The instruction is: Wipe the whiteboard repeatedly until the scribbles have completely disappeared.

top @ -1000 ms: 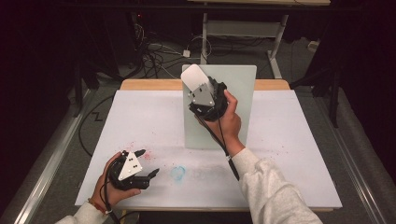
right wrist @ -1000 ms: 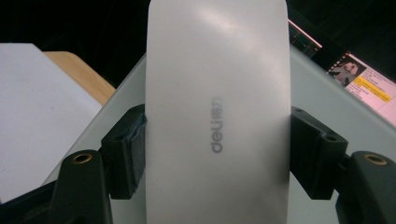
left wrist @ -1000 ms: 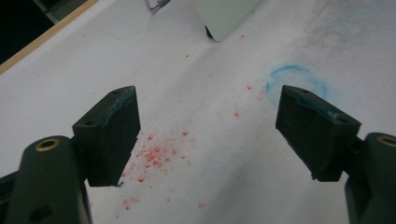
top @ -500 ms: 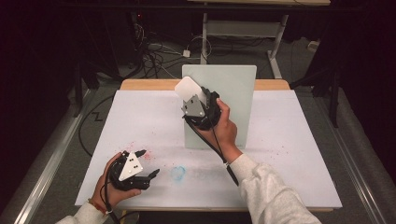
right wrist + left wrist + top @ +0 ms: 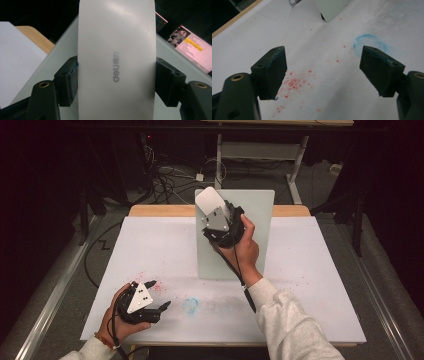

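Note:
My right gripper (image 5: 216,215) is shut on a white "deli" eraser (image 5: 207,199), held over the upper left part of a pale green board (image 5: 250,235). In the right gripper view the eraser (image 5: 116,62) stands lengthwise between the black pads (image 5: 67,77), with the board (image 5: 165,50) behind it. My left gripper (image 5: 159,295) rests low near the table's front left, open and holding nothing. In the left gripper view its jaws stand wide apart (image 5: 324,65) over the white table top, with a blue ring mark (image 5: 369,43) just ahead to the right.
Red specks (image 5: 294,82) are scattered on the white table cover (image 5: 320,270) under the left gripper. The board's near corner (image 5: 332,8) lies ahead of it. The blue ring (image 5: 190,305) sits near the front edge. Cables and desk legs fill the dark floor beyond.
The right gripper, with the eraser in it, dipped slightly left and toward me over the board, then went back up. The left gripper has hardly moved.

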`<state>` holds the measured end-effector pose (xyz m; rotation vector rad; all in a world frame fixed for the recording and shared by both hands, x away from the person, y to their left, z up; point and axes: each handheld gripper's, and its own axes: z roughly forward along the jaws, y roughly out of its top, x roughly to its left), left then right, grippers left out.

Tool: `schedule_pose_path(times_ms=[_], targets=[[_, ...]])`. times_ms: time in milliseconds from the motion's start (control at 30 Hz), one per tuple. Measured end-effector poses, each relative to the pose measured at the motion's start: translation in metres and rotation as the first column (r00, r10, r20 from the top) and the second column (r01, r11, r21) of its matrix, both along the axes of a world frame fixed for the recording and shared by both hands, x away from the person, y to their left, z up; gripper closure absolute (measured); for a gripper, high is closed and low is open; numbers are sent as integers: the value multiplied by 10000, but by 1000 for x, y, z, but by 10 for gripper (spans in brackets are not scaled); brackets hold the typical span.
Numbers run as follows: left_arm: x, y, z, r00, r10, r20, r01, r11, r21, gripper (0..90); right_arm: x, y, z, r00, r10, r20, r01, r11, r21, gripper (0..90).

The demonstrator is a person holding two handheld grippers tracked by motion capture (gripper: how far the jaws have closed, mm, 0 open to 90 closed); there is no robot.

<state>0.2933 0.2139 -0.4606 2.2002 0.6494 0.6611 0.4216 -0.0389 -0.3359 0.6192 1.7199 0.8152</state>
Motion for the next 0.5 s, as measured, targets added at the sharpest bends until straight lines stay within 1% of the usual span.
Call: schedule_pose_path(times_ms=[67, 133, 300, 400, 500], targets=[[0, 0, 0, 10000, -11, 11, 11, 10000, 11, 211, -3, 5, -7, 9999, 123, -82, -125, 9996, -265, 309], [0, 1, 0, 10000, 1, 17, -1, 10000, -4, 211, -6, 10, -17, 9997, 210, -81, -214, 9985, -513, 309], [-1, 0, 0, 10000, -4, 19, 4, 10000, 9, 211, -16, 13, -40, 9991, 358, -205, -376, 9947, -956, 309], [-1, -1, 0, 10000, -14, 14, 14, 10000, 13, 211, -20, 13, -49, 9985, 431, -326, -466, 9921, -1168, 309], [-1, -1, 0, 10000, 5, 30, -5, 10000, -16, 211, -22, 12, -54, 9980, 501, -391, -549, 9895, -1335, 309]])
